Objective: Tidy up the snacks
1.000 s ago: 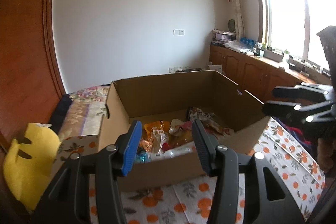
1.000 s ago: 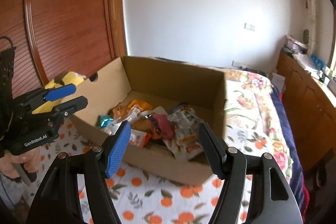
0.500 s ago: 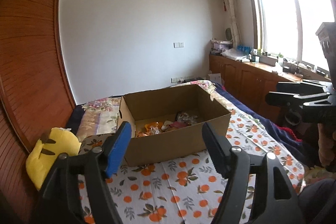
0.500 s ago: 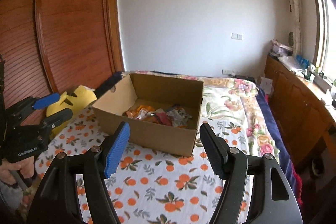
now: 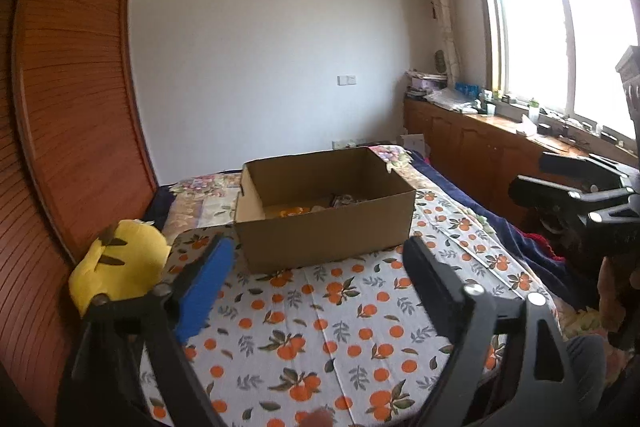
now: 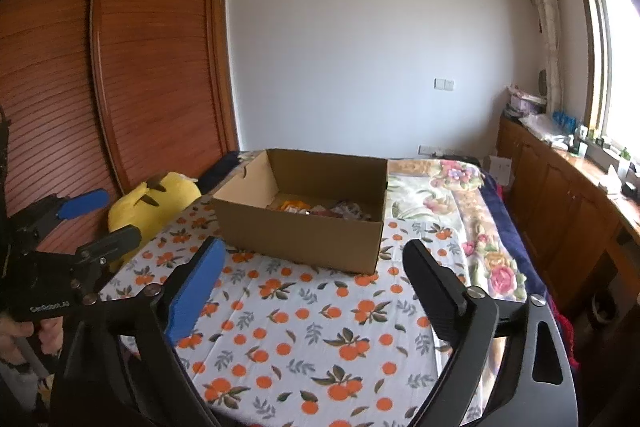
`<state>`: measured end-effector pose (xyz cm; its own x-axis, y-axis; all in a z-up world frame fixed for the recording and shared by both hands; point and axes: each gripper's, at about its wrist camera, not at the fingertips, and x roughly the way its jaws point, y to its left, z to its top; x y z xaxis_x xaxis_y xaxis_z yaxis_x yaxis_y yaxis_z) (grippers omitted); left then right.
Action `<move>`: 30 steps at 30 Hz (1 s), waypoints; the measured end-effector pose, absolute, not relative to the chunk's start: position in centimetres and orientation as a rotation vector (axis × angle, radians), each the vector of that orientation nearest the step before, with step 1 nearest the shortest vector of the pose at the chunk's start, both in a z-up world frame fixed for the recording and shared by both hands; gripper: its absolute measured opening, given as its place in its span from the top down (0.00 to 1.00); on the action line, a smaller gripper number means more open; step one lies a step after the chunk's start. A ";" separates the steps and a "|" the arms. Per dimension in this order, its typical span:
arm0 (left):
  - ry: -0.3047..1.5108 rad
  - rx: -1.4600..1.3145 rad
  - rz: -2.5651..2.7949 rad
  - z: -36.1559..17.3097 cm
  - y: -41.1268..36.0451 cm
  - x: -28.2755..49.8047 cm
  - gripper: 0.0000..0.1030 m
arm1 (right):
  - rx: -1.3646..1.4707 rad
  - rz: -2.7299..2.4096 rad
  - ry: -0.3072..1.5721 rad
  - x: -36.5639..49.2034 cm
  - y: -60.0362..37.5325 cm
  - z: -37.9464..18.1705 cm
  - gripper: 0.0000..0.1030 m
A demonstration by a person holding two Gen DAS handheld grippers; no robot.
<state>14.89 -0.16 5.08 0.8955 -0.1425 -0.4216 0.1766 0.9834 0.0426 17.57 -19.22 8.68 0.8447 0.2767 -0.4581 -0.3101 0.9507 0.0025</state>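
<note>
Now that you have drawn both tools back from the open brown cardboard box [image 5: 326, 205], it sits well apart from them on the white bedsheet printed with oranges [image 5: 344, 311], where a second ago it filled both views. Your left gripper [image 5: 316, 267] has just been opening and its jaws stand wide with nothing between them; your right gripper [image 6: 314, 265] has likewise just been opening and is empty too, only the sheet showing in its gap. The colourful snack packets [image 6: 320, 209] lie loose on the floor of the box, an orange one and some crinkled wrappers among them; how many there are you cannot tell from this far back. Beside the box, against the reddish slatted wooden wardrobe [image 6: 132, 67], rests a yellow plush toy [image 6: 154, 203]. No snack shows on the sheet outside the box. Judging by that, and by both tools retreating empty and spread, the sorting looks finished or nearly so, unless more packets lie out of view.
</note>
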 end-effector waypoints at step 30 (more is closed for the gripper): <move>0.428 0.037 -0.098 1.5 -0.3 6.6 0.00 | -0.035 0.170 0.479 10.1 -21.4 3.3 0.00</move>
<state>6.57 -0.32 1.52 0.9053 -0.0871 -0.4158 0.1026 0.9946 0.0149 10.06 -21.37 3.32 0.8735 0.1541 -0.4618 -0.1706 0.9853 0.0061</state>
